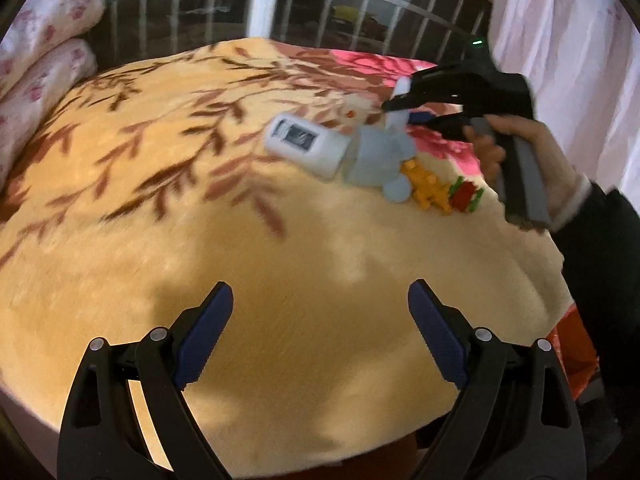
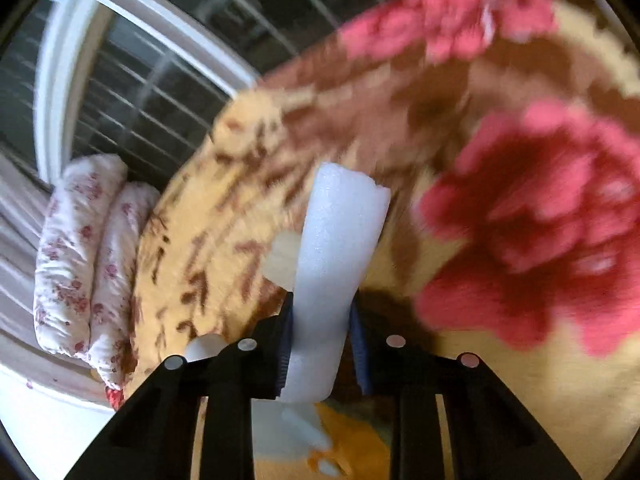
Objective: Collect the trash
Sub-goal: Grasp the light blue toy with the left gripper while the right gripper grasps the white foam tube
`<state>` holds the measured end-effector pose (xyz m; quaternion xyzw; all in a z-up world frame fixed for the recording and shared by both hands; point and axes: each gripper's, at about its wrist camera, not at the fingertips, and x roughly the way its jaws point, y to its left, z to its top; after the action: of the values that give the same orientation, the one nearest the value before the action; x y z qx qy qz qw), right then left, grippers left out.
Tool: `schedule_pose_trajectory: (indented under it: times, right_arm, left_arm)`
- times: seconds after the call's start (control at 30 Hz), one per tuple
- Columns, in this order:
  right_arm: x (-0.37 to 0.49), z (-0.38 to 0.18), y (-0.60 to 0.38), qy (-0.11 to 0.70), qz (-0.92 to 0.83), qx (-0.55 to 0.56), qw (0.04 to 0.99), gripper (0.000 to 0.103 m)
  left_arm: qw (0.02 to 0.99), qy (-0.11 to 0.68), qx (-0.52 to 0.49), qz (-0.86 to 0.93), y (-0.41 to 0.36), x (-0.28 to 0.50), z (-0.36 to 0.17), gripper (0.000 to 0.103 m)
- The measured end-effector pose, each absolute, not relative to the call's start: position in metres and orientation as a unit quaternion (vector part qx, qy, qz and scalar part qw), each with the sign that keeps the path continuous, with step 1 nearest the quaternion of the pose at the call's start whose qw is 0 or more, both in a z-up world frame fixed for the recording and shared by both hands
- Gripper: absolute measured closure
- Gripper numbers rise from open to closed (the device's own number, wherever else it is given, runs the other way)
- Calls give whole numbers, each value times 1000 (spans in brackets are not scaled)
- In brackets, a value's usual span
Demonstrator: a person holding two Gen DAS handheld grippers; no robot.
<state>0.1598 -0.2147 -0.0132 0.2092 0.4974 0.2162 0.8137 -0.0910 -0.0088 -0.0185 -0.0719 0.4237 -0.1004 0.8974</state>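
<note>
Right wrist view: right gripper (image 2: 320, 344) clamped a white foam strip (image 2: 340, 264) at frame centre — rough-edged, bent, lifted off the blanket (image 2: 520, 380). Left gripper (image 1: 320, 320) gaped empty, lower frame. Bottle (image 1: 306, 144), blue rag (image 1: 380, 156), toy bricks (image 1: 432, 192) were uncollected — early stage.

No readable text for you here.
You'll find a printed label on the white bottle (image 1: 306, 145) lying just beside the grey plush toy (image 1: 380, 160), but its print is too blurred to read.
</note>
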Motion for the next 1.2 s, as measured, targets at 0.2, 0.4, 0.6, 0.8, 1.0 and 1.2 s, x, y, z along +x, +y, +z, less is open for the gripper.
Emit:
schedule_pose_trajectory:
  times: [0.2, 0.4, 0.6, 0.8, 1.0, 1.2]
  right_arm:
    - [87, 29, -282, 407, 215, 228, 858, 77]
    - [6, 19, -322, 383, 199, 211, 877, 76]
    - [-32, -12, -343, 392, 189, 227, 871, 75]
    - [-44, -12, -348, 379, 192, 224, 877, 75]
    - [-47, -8, -342, 369, 199, 210, 883, 75]
    - [-53, -8, -343, 368, 192, 205, 887, 75]
  left_arm:
    - [910, 367, -26, -191, -42, -48, -5, 16]
    - [886, 376, -22, -270, -56, 1, -14, 16]
    - [869, 408, -39, -279, -63, 33, -26, 16]
    - [852, 421, -44, -307, -72, 47, -30, 17]
    - [843, 435, -50, -311, -79, 59, -38, 82]
    - [864, 420, -49, -275, -77, 47, -31, 95]
